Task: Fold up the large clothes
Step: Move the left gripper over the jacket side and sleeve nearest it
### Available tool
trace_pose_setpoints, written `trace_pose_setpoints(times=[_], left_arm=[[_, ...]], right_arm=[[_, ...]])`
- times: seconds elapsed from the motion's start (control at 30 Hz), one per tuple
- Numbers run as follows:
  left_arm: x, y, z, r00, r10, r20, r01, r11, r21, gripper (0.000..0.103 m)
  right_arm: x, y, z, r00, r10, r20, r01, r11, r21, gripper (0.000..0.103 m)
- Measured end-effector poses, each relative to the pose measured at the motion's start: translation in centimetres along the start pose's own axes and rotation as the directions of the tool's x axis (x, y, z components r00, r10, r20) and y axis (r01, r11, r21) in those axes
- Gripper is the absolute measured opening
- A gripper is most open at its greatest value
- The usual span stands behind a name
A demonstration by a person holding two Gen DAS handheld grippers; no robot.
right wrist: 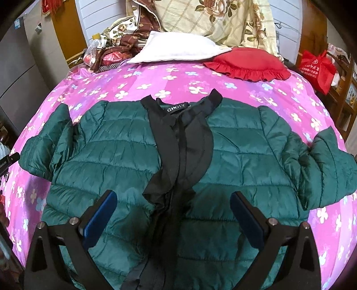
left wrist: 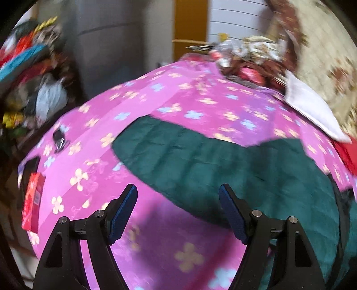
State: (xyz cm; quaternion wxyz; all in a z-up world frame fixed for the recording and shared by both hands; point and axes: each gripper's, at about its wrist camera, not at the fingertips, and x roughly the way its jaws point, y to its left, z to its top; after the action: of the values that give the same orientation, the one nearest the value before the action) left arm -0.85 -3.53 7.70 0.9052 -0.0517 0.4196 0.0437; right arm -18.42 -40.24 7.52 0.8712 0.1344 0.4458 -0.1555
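Note:
A dark green quilted jacket (right wrist: 125, 160) with black collar and front trim lies spread flat, front up, on a pink flowered bedsheet (right wrist: 133, 82), both sleeves out to the sides. My right gripper (right wrist: 174, 200) hangs open above the jacket's lower front, nothing between its blue pads. In the blurred left wrist view the jacket (left wrist: 200, 160) lies across the middle and right. My left gripper (left wrist: 178, 196) is open over the jacket's near edge, where it meets the sheet (left wrist: 93, 156), and holds nothing.
A white pillow (right wrist: 174, 49), a red frilled cushion (right wrist: 247, 63) and a floral quilt (right wrist: 214, 17) sit at the bed's far end. A red bag (right wrist: 316, 67) stands at right. A red packet (left wrist: 32, 200) and a small dark object (left wrist: 59, 136) lie on the sheet's left side.

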Motion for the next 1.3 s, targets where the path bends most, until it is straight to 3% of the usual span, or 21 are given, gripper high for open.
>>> trace_pose_setpoints(times=[0.17, 0.4, 0.5, 0.6, 0.67, 0.73, 0.77, 0.8, 0.83, 0.93, 1.07, 1.3], left_arm=[[4.2, 5.1, 1.4, 0.999, 0.015, -0.039, -0.022, 0.983, -0.180, 0.047], [8.5, 8.1, 2.7, 0.997, 0.039, -0.061, -0.056, 0.949, -0.310, 0.047], [10.1, 8.2, 3.2, 0.994, 0.078, -0.081, -0.098, 0.951, -0.292, 0.046], [10.7, 8.2, 3.4, 0.996, 0.067, -0.055, -0.080, 0.953, -0.294, 0.042], [11.2, 8.1, 3.5, 0.998, 0.036, -0.048, -0.048, 0.953, -0.299, 0.034], [11.4, 7.7, 3.6, 0.999, 0.026, -0.028, -0.032, 0.959, -0.283, 0.017], [11.4, 7.6, 3.7, 0.999, 0.030, -0.023, -0.035, 0.961, -0.275, 0.014], [11.4, 7.6, 3.9, 0.999, 0.034, -0.020, -0.038, 0.962, -0.270, 0.002], [11.3, 7.6, 4.0, 1.000, 0.012, -0.014, -0.015, 0.961, -0.276, 0.000], [10.0, 8.0, 4.1, 1.000, -0.017, 0.016, 0.021, 0.955, -0.297, 0.000], [6.7, 7.0, 4.4, 0.996, -0.014, 0.092, 0.036, 0.972, -0.233, 0.000], [0.6, 4.4, 4.4, 0.979, -0.082, 0.186, 0.108, 0.985, -0.136, 0.000]], right_arm=[[0.3, 0.0, -0.1, 1.000, 0.002, -0.006, -0.002, 1.000, -0.002, 0.103], [0.9, 0.5, -0.5, 0.999, 0.014, -0.030, -0.015, 1.000, -0.020, 0.103], [1.0, 0.6, -0.5, 0.999, 0.014, -0.030, -0.015, 1.000, -0.027, 0.103], [1.1, 0.6, -0.4, 1.000, 0.007, -0.029, -0.008, 0.999, -0.038, 0.103], [1.3, 0.6, -0.4, 0.999, 0.003, -0.036, -0.005, 0.999, -0.042, 0.103], [1.6, 0.5, -0.4, 0.999, 0.005, -0.046, -0.007, 0.999, -0.041, 0.103], [1.8, 0.5, -0.4, 0.999, 0.007, -0.051, -0.009, 0.999, -0.038, 0.103], [1.9, 0.4, -0.5, 0.998, 0.009, -0.057, -0.011, 0.999, -0.034, 0.103], [2.0, 0.4, -0.6, 0.998, 0.013, -0.061, -0.015, 0.999, -0.031, 0.103], [2.0, 0.2, -0.8, 0.998, 0.016, -0.062, -0.018, 0.999, -0.031, 0.103], [1.6, 0.0, -0.9, 0.999, -0.002, -0.047, 0.000, 0.999, -0.049, 0.103], [0.5, -0.6, -0.9, 0.999, -0.027, -0.018, 0.026, 0.998, -0.063, 0.103]])
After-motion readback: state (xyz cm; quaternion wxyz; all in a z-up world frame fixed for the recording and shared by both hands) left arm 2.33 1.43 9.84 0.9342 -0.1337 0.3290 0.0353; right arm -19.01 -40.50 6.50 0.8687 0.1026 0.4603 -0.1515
